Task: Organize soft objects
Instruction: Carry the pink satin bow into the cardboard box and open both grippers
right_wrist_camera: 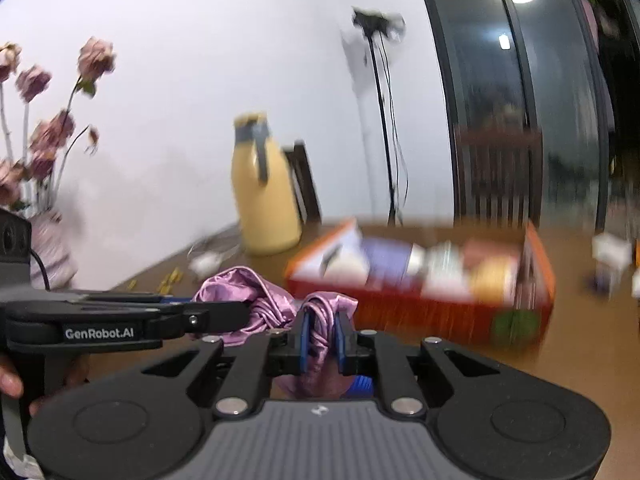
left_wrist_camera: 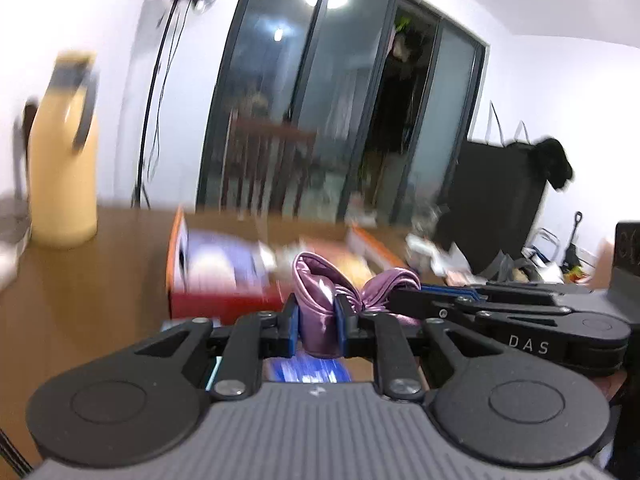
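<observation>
Gripping one purple satin cloth (left_wrist_camera: 320,304) between them, the left tool (left_wrist_camera: 316,326) and right tool (right_wrist_camera: 322,338) risk the slick fabric slipping free above the tabletop (left_wrist_camera: 80,280).

A yellow jug (right_wrist_camera: 266,196) stands on the wooden table (left_wrist_camera: 92,280) beyond an orange box (right_wrist_camera: 420,280), pink flowers (right_wrist_camera: 44,120) beside.

Blurred and hidden parts
The orange box's (right_wrist_camera: 420,304) contents smear together unreadably; the purple satin cloth's (left_wrist_camera: 320,300) lower end hides behind the left gripper (left_wrist_camera: 317,322).
</observation>
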The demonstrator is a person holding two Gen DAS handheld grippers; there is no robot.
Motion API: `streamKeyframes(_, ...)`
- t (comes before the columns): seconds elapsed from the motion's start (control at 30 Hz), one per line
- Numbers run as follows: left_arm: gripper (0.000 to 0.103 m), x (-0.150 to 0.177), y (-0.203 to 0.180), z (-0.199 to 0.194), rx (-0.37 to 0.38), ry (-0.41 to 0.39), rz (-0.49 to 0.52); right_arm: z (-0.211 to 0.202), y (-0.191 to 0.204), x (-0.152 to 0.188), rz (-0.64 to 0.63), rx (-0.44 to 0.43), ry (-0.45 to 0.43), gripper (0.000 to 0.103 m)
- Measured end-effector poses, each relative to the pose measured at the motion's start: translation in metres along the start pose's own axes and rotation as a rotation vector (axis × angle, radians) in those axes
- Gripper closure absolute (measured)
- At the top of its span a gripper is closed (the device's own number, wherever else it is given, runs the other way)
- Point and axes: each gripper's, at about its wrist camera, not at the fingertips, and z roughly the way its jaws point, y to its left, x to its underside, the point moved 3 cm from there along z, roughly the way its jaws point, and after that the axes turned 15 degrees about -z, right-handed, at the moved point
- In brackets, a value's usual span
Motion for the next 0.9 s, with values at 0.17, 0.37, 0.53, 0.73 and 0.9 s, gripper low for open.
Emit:
streamKeyframes(0.17,0.085,-0.054,0.022,0.092,-0.040,0.039,-0.049,0.078,-0.054,-0.053,-0.040,0.043,0.004,0.090)
streamKeyframes(0.37,0.085,-0.058,0.053,0.191,-0.135,0.185,-0.049,0.181,-0.099,-0.051,0.013,0.095,0.124,0.090)
streamKeyframes(0.53,0.084,-0.042,0.071,0.236,-0.193,0.313,0.004,0.243,-0.107,-0.019,0.004,0.124,0.296,0.090)
streamKeyframes(0.73,0.082,-0.036,0.063,0.237,-0.194,0.288,0.050,0.259,-0.110,-0.004,0.007,0.114,0.359,0.087)
streamKeyframes(0.9,0.057,-0.054,0.055,0.212,-0.193,0.247,0.035,0.245,-0.113,-0.019,0.020,0.125,0.344,0.081)
